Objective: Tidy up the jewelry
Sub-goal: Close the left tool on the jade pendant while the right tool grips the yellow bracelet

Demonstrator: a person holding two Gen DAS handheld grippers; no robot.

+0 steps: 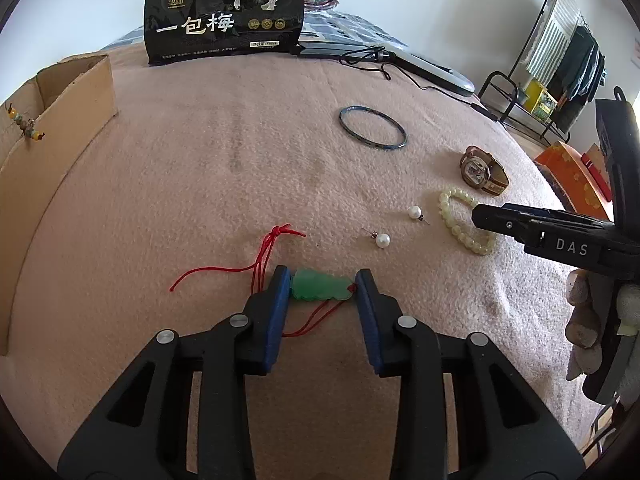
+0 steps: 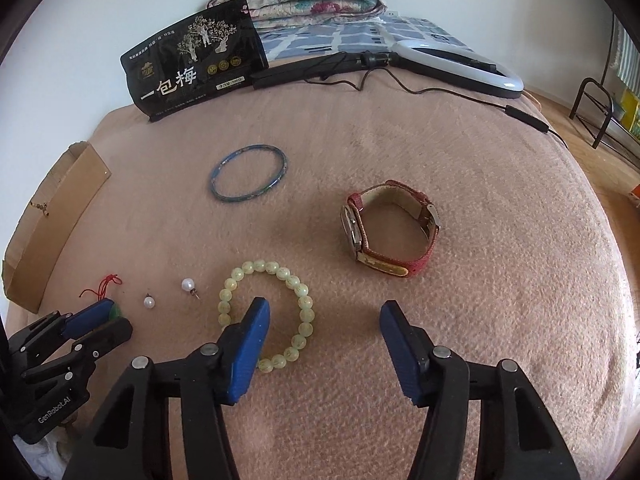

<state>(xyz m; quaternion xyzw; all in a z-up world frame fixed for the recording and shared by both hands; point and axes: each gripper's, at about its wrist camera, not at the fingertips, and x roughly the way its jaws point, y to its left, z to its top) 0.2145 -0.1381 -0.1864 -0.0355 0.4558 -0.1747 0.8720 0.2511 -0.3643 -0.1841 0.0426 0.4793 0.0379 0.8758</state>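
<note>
The left gripper (image 1: pixel 323 286) jaws bracket the green carved jade pendant (image 1: pixel 320 285) on red cord, near-centre on the pink blanket (image 1: pixel 240 152): close squarely on the stone. The right gripper (image 2: pixel 324 312) stands unclenched, one jaw inside the pale beaded bracelet (image 2: pixel 267 312); pinch its right-hand beads

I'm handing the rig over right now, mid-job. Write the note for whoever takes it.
Left tongs: pads at both ends of the green pendant, on the blanket; firm grip uncertain.
Right tongs: open, one finger inside the bead bracelet loop, nothing gripped.
Done: one beaded string hangs on the cardboard box wall.
To do: pendant, bracelet, two pearl earrings, blue bangle, watch, all on the blanket.
</note>
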